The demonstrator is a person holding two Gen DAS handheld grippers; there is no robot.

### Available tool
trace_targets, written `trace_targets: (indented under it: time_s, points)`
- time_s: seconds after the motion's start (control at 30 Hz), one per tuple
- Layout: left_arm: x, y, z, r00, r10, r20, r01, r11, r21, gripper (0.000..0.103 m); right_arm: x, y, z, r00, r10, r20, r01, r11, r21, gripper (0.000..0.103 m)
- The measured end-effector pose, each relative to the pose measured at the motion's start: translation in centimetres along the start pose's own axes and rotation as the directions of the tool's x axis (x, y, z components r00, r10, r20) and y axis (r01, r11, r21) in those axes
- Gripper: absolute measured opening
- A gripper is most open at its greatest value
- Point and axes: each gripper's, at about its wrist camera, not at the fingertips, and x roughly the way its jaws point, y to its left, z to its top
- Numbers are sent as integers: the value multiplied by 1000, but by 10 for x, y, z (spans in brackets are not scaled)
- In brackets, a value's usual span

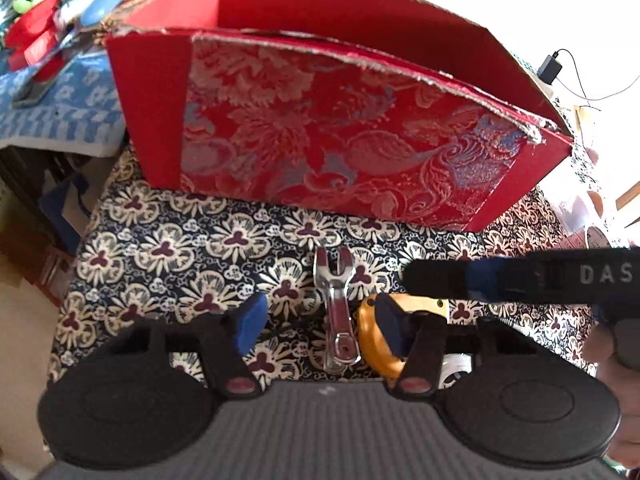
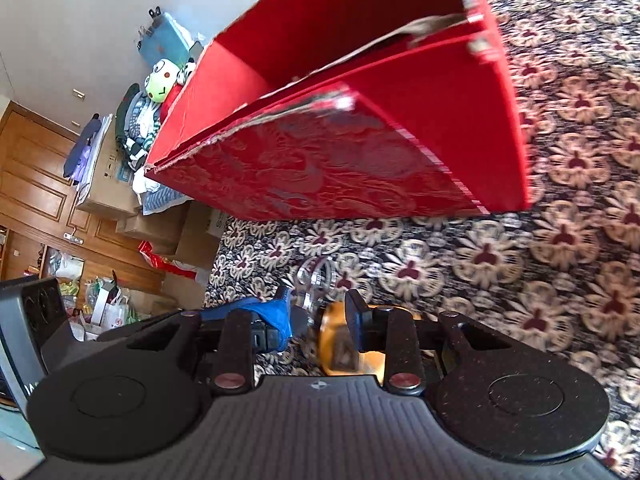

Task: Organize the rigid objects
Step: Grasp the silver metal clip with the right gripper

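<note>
We see the left gripper (image 1: 320, 320) spread wide around a shiny chrome metal wrench (image 1: 337, 312) lying on the dark floral-patterned cloth (image 1: 168, 240), touching neither pad. Just right sits a round yellow plastic object (image 1: 376, 340). Our right gripper (image 2: 318, 320) also gapes, unladen. Beyond stands the red brocade-covered cardboard box (image 1: 320, 132).

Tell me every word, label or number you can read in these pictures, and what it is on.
"DAS": white letters on the black body of the right hand-held gripper, cut off at the picture's edge, so the word may run on.
Cardboard boxes: faint print, too blurred to read.
White bag: a small red mark, too small to read.
Red box: floral pattern only, no words.
</note>
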Motion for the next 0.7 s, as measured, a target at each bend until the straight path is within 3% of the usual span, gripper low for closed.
trace_targets:
  time_s: [0.03, 0.1, 0.23, 0.3, 0.37, 0.6, 0.7]
  points:
    - [2, 0, 1, 1000, -7, -6, 7, 1000, 8, 56, 4, 3, 1, 1000, 0, -5, 0, 1000, -4, 13]
    - [7, 1, 2, 1000, -12, -19, 12, 1000, 26, 42, 11, 7, 5, 1000, 0, -14, 0, 1000, -11, 13]
    - [17, 8, 7, 997, -60, -53, 61, 998, 18, 31, 28, 12, 7, 999, -25, -36, 24, 1000, -18, 13]
    - [20, 10, 8, 995, -77, -63, 79, 997, 27, 17, 35, 13, 7, 998, -36, -50, 35, 999, -15, 13]
    - [24, 13, 9, 993, -90, -77, 92, 995, 33, 11, 40, 15, 7, 997, -51, -59, 50, 999, -16, 13]
    - [27, 23, 13, 988, -122, -98, 129, 989, 67, 11, 51, 20, 6, 993, -103, -58, 103, 995, -3, 12]
    - [23, 25, 13, 986, -125, -109, 136, 986, 95, 10, 50, 20, 1, 995, -93, -41, 93, 996, -5, 5]
